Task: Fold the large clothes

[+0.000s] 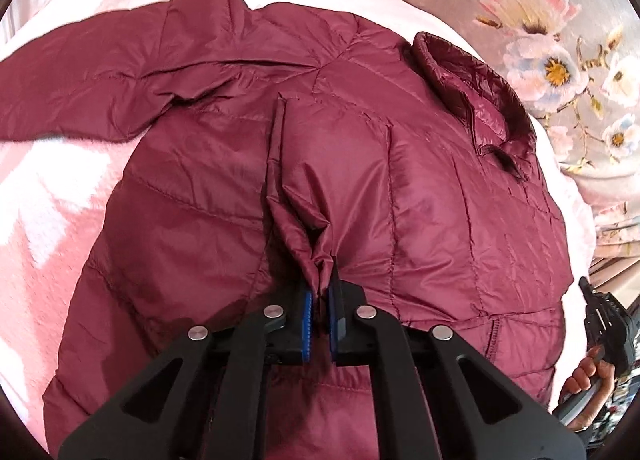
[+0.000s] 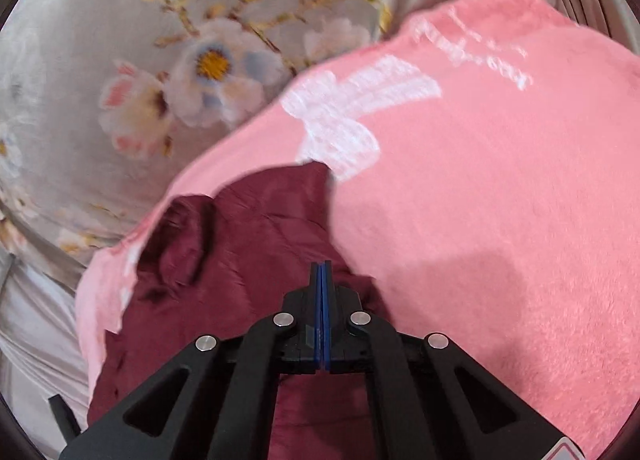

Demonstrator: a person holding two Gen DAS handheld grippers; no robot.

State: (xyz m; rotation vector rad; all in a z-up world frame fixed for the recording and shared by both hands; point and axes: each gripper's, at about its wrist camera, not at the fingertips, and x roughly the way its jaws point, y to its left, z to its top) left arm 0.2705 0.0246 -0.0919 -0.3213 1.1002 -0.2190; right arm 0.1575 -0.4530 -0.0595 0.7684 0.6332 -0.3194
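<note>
On my right wrist view the pink blanket carries white script in the upper right of the frame, next to a white bow motif, but the lettering is too blurred for me to read; I find no brand or label on the jacket in either view. My left gripper sits at the lower centre of its frame, its blue pads nearly together and clenched on a bunched pinch of the maroon jacket, the fabric rising out from between the fingers in a narrow ridge. The jacket lies spread across the pink blanket, filling the middle of the left view, one sleeve stretched toward the upper left and the collar toward the upper right. My right gripper is clenched too, its blue pads pressed flat against each other with nothing I can see between them, its tip poised over the jacket's edge at the lower centre of its frame. Floral grey bedding fills the upper left there. At the lower right edge of the left view a hand grips the other gripper's handle.
</note>
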